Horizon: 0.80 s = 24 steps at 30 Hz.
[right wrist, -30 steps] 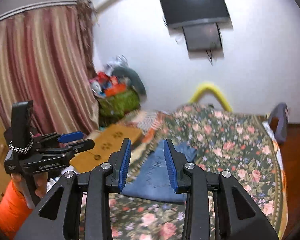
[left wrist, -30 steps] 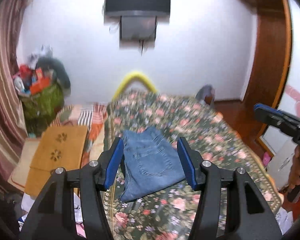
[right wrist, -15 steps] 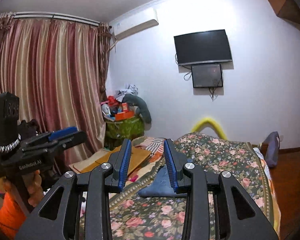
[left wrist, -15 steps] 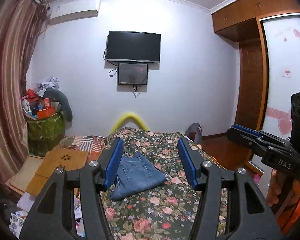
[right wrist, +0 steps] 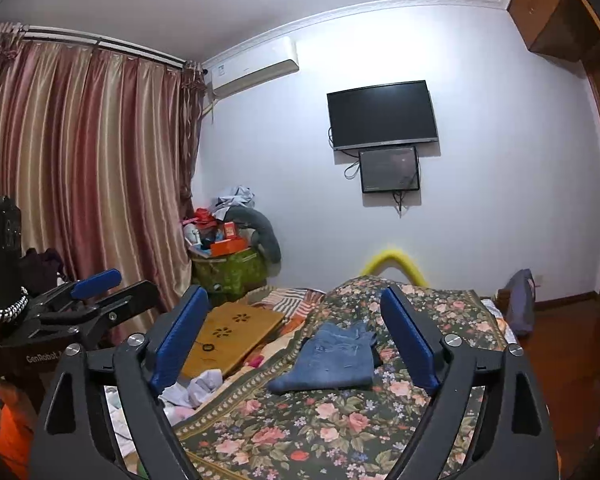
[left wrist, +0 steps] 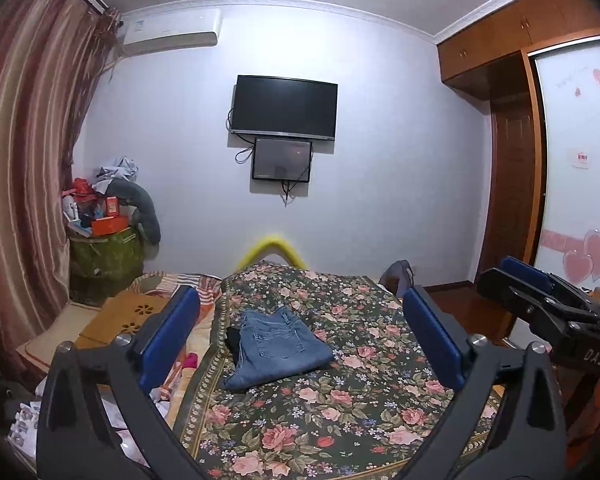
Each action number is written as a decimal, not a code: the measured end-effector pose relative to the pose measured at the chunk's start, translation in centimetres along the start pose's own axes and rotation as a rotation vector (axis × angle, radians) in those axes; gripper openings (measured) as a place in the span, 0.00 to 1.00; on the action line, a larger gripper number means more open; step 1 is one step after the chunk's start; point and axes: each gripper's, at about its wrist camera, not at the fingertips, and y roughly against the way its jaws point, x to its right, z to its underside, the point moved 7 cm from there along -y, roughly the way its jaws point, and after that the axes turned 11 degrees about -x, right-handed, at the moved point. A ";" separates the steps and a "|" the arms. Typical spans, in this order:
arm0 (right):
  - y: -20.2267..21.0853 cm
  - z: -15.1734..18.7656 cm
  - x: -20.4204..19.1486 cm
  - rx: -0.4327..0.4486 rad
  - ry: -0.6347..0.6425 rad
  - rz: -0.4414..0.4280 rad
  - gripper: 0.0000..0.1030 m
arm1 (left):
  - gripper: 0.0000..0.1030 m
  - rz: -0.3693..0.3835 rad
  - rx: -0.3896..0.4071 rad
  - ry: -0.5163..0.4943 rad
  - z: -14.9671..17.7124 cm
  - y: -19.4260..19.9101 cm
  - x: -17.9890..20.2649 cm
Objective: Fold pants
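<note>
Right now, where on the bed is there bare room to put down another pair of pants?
The flowered bedspread is bare in front of the folded jeans and to their right, out to the bed's right edge. Beyond them, toward the yellow headboard, it is also clear. The left side is crowded: a wooden board, striped bedding and loose white cloth.

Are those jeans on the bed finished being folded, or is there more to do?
They look done: the jeans lie in a compact folded stack on the floral bedspread. Neither the left gripper nor the right gripper holds anything; both are opening, clear of the fabric. Nothing obvious remains.
</note>
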 end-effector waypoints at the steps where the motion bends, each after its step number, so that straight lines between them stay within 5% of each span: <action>1: 0.1 0.1 -0.1 0.004 0.000 0.002 0.96 | 1.00 -0.007 0.004 0.005 0.0 0.1 0.0; 24: 0.8 1.5 -0.6 0.000 -0.013 -0.002 1.00 | 1.00 -0.026 -0.008 -0.003 0.5 -0.2 0.3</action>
